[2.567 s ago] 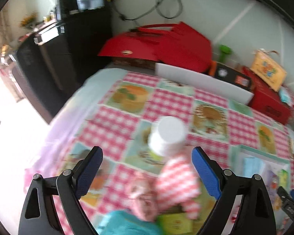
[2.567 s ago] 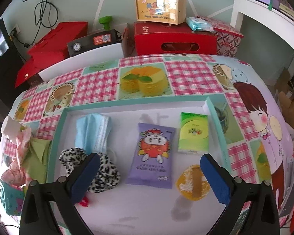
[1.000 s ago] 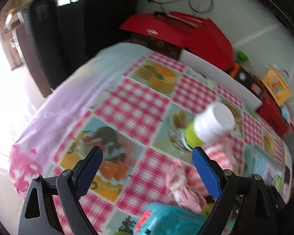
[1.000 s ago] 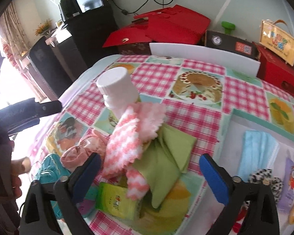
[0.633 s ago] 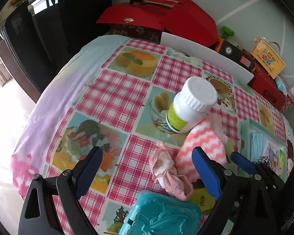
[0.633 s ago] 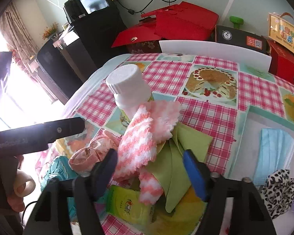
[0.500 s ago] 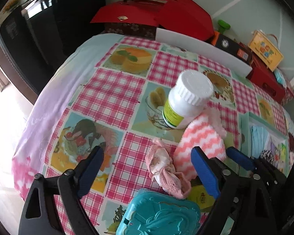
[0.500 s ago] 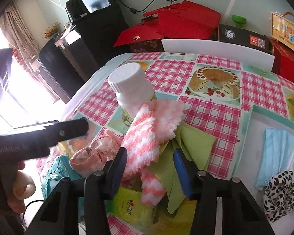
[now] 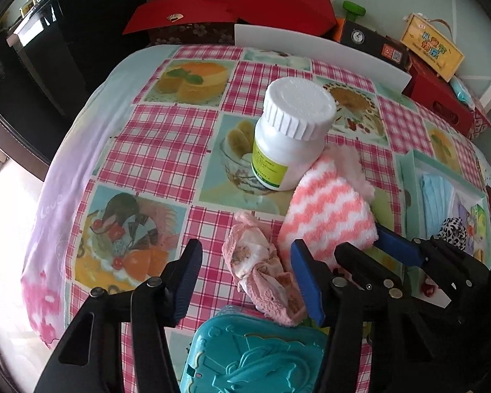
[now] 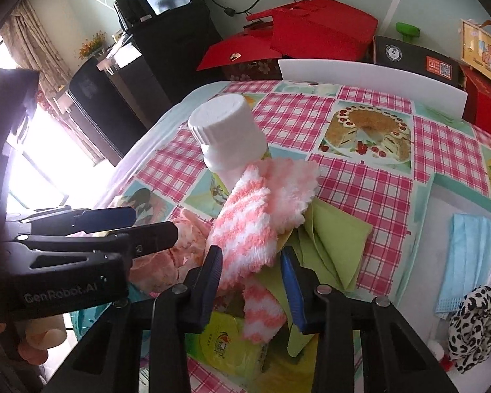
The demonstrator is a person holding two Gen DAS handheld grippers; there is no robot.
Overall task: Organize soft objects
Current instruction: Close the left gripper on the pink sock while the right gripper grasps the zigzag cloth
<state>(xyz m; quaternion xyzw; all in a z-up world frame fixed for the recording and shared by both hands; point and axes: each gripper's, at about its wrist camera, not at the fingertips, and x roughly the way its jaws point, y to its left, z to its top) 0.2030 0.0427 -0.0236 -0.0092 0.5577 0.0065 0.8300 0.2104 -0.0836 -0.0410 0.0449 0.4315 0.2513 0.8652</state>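
Observation:
A pink-and-white striped fluffy sock point(image 10: 245, 226) lies on a green cloth point(image 10: 334, 239) and leans on a white bottle point(image 10: 229, 137). My right gripper point(image 10: 250, 268) has narrowed around the sock's lower end, its pads at either side of it. The sock also shows in the left wrist view point(image 9: 327, 216). My left gripper point(image 9: 245, 281) is partly open around a crumpled pink cloth point(image 9: 262, 268), without squeezing it. The right gripper's fingers point(image 9: 396, 249) show at the right of the left wrist view.
A teal-rimmed tray point(image 10: 442, 183) at the right holds a blue face mask point(image 10: 468, 255) and a leopard-print scrunchie point(image 10: 474, 324). A teal plastic box point(image 9: 252, 357) sits near the front edge. A yellow-green packet point(image 10: 232, 337) lies under the sock. Red boxes point(image 10: 311, 32) stand behind the table.
My right gripper swung from over the tray to the pile and narrowed around the striped sock. My left gripper moved in over the pink cloth and narrowed.

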